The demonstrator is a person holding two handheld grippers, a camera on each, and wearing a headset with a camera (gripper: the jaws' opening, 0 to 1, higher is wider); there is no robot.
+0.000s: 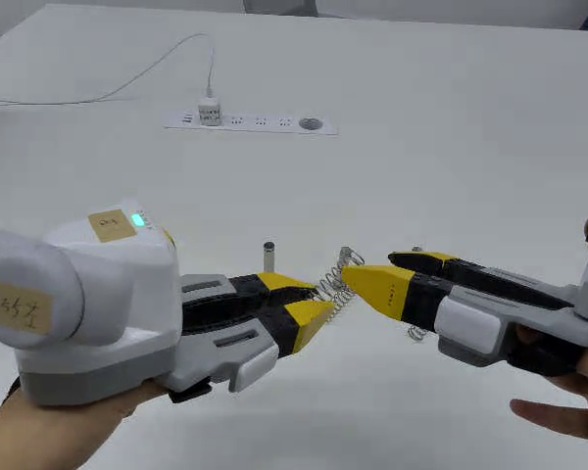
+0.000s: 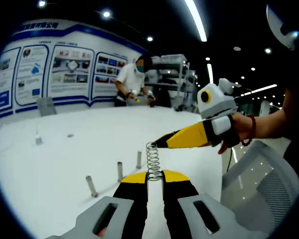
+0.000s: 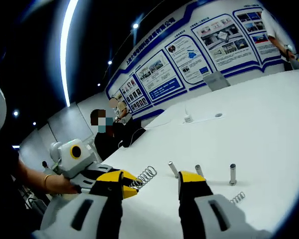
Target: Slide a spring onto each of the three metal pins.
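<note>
One coiled wire spring (image 2: 153, 159) pinched at base by yellow-tipped left gripper (image 2: 154, 175), held aloft near three bare upright metal pins (image 2: 119, 171). Right gripper (image 3: 152, 179) spread beside free end, probably to steady it.

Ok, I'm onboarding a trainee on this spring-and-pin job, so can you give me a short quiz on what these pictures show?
1. True or false: the left gripper is shut on a spring.
2. How many metal pins stand bare on the table? A) one B) two C) three
3. Fill in: the right gripper has its jaws ____.
Key: 1 true; 2 C; 3 open.
</note>
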